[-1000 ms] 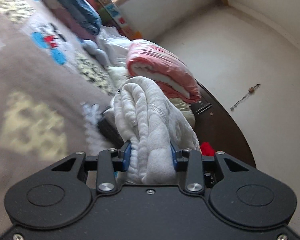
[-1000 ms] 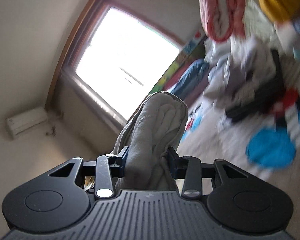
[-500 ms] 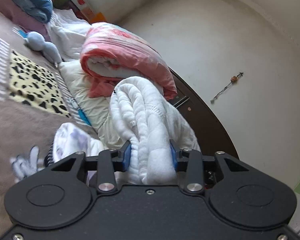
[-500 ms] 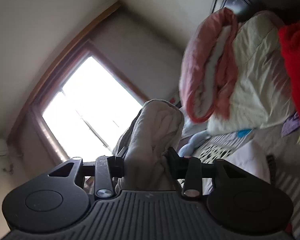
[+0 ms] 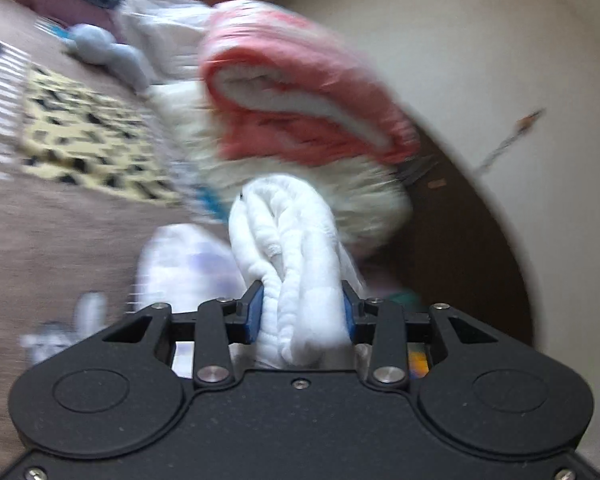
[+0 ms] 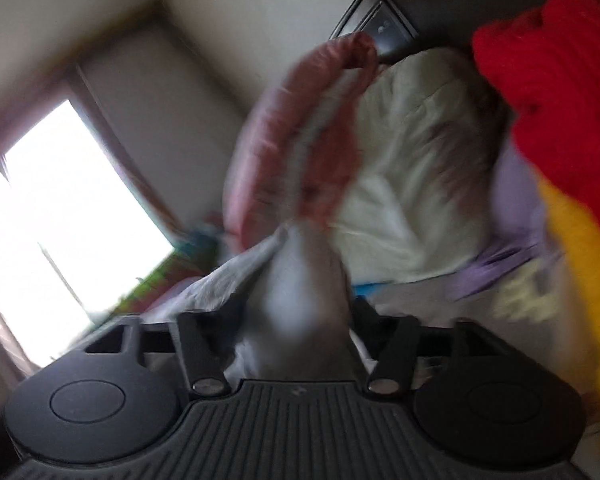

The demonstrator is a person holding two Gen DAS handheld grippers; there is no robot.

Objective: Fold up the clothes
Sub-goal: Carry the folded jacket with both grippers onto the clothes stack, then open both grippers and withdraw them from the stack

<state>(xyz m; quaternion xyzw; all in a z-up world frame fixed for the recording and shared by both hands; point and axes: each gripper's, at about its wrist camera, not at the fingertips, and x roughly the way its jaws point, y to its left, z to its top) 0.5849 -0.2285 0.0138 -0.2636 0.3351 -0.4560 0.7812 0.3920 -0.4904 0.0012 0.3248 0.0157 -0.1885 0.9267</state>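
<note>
A bunched white knitted garment [image 5: 288,240] stands up between the blue pads of my left gripper [image 5: 300,308], which is shut on it above a brown patterned bedspread [image 5: 60,220]. In the right wrist view the same pale cloth [image 6: 304,292] looks grey and blurred. It lies between the fingers of my right gripper [image 6: 296,320], whose jaws are opening and stand wider than the cloth, off its sides. A loose fold trails to the left of it.
A rolled pink-and-white quilt [image 5: 300,92] lies on a cream pillow [image 6: 412,168] against a dark wooden headboard [image 5: 460,248]. A blue soft toy [image 5: 104,48] lies on the bed. A red garment [image 6: 552,60] and a yellow one [image 6: 580,272] fill the right. A bright window [image 6: 60,208] is at left.
Both grippers swung across the bed toward the pink quilt and pillow, which now look nearer. The right gripper's fingers have spread apart off the cloth. The left grip is unchanged.
</note>
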